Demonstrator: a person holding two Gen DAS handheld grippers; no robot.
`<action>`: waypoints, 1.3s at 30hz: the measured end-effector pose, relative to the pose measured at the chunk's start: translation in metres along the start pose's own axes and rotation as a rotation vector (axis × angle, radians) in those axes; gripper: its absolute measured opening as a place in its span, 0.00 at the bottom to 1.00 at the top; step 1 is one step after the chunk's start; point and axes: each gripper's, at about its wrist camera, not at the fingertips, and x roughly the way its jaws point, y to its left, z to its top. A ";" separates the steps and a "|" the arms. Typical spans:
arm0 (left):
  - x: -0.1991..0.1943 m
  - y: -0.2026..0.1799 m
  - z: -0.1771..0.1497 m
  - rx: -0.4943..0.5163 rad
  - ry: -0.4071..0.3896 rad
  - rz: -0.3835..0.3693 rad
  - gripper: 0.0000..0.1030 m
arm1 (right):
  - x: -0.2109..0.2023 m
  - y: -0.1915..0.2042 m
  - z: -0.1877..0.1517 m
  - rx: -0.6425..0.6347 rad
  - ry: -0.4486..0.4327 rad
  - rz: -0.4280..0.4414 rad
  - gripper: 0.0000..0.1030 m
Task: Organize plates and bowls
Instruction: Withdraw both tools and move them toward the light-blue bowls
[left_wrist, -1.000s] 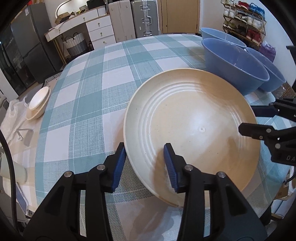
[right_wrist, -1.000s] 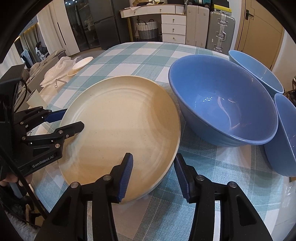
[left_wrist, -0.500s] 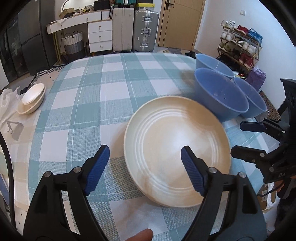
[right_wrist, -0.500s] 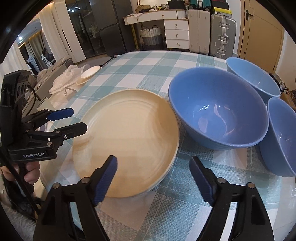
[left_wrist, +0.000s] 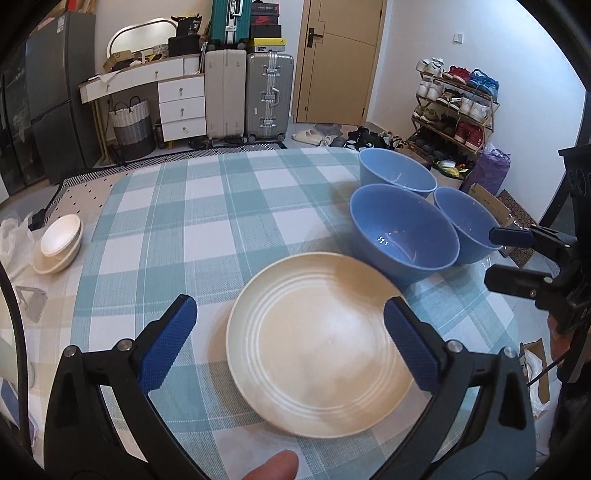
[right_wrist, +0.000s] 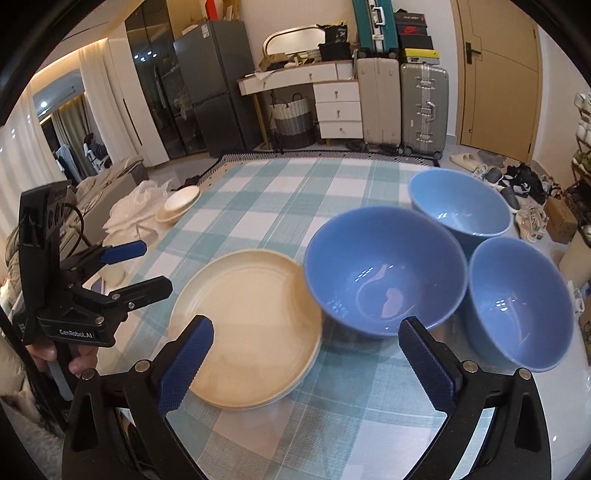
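A large cream plate (left_wrist: 317, 347) lies flat on the checked tablecloth near the front edge; it also shows in the right wrist view (right_wrist: 243, 325). Three blue bowls stand to its right: a near one (left_wrist: 402, 236) (right_wrist: 384, 273), a far one (left_wrist: 397, 173) (right_wrist: 460, 203) and a right one (left_wrist: 467, 221) (right_wrist: 517, 299). My left gripper (left_wrist: 290, 341) is open and empty, raised above the plate. My right gripper (right_wrist: 306, 363) is open and empty, above the plate's right rim and the near bowl. Each gripper shows in the other's view.
A small stack of white dishes (left_wrist: 59, 247) (right_wrist: 179, 203) sits at the table's left side on a beige cloth. The checked table (left_wrist: 221, 221) reaches far back. Suitcases, drawers and a shoe rack stand beyond it.
Both grippers opened, let go of the plate's rim and drew back and up. The plate now lies flat on the table.
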 end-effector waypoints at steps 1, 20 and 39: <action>-0.001 -0.003 0.003 0.001 -0.003 -0.002 0.98 | -0.005 -0.005 0.003 0.008 -0.010 -0.008 0.99; 0.000 -0.060 0.089 0.065 -0.084 -0.070 0.98 | -0.099 -0.081 0.043 0.081 -0.171 -0.164 0.99; 0.064 -0.098 0.146 0.093 -0.042 -0.060 0.98 | -0.123 -0.161 0.091 0.158 -0.246 -0.190 0.99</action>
